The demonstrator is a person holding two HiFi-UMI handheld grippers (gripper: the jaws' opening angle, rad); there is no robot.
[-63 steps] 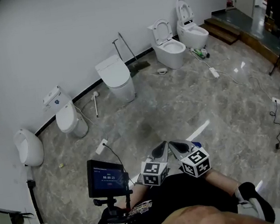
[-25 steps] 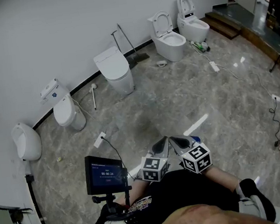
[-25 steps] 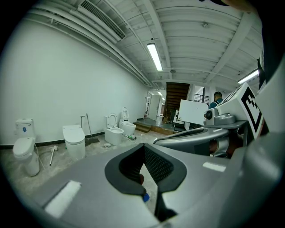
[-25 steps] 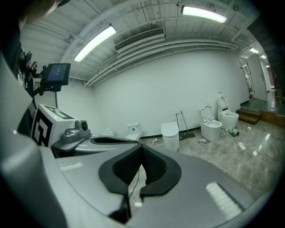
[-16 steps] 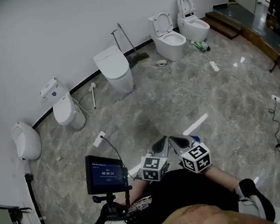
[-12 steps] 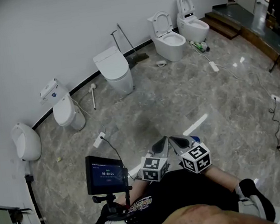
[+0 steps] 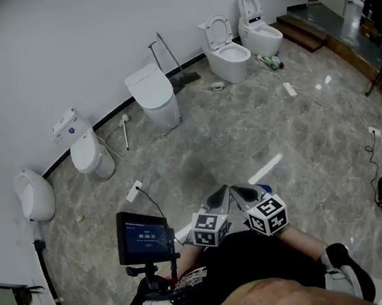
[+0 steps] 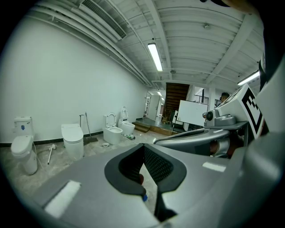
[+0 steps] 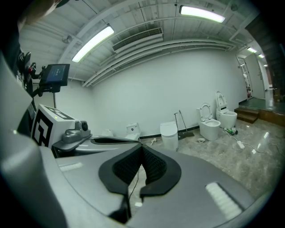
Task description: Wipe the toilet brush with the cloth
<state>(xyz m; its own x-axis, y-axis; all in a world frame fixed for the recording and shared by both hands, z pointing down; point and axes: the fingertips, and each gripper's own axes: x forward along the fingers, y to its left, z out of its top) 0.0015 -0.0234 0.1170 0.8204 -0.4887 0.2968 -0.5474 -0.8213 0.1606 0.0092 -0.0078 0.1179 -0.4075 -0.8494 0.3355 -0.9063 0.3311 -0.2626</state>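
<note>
Brush [image 7: 124, 131] sits at the far side of the floor [image 7: 197, 147], by the foot of the wall [image 7: 60, 47], between the small toilet [image 7: 91, 157] and the closed toilet [image 7: 153, 101]. One end is up at the skirting; whether it leans or lies flat cannot be told. In the left gripper view the brush [image 8: 50, 153] shows as a thin white stick just right of the small toilet [image 8: 22, 144]. In the right gripper view it [image 9: 152, 141] is tiny, low against the wall. It is well apart from both tools. Left gripper [image 7: 217, 200] is clenched, pads meeting, nothing between them; its own view [image 8: 142, 153] confirms this. Right gripper [image 7: 243, 196] is likewise clamped on nothing, pads together in its own view [image 9: 141, 153]. The two are held side by side close to the person [image 7: 262, 278], tips nearly touching, aimed out over bare floor. A screen [image 7: 144, 240] on a stand is just left of the left gripper. Further along the wall, past the closed toilet: a broom [image 7: 169, 61] propped up, then two toilets with lids raised [image 7: 229, 54], [image 7: 259, 33]. A urinal [image 7: 34, 198] hangs at the near left. A power strip [image 7: 287, 89] lies on the floor near the raised-lid pair.
</note>
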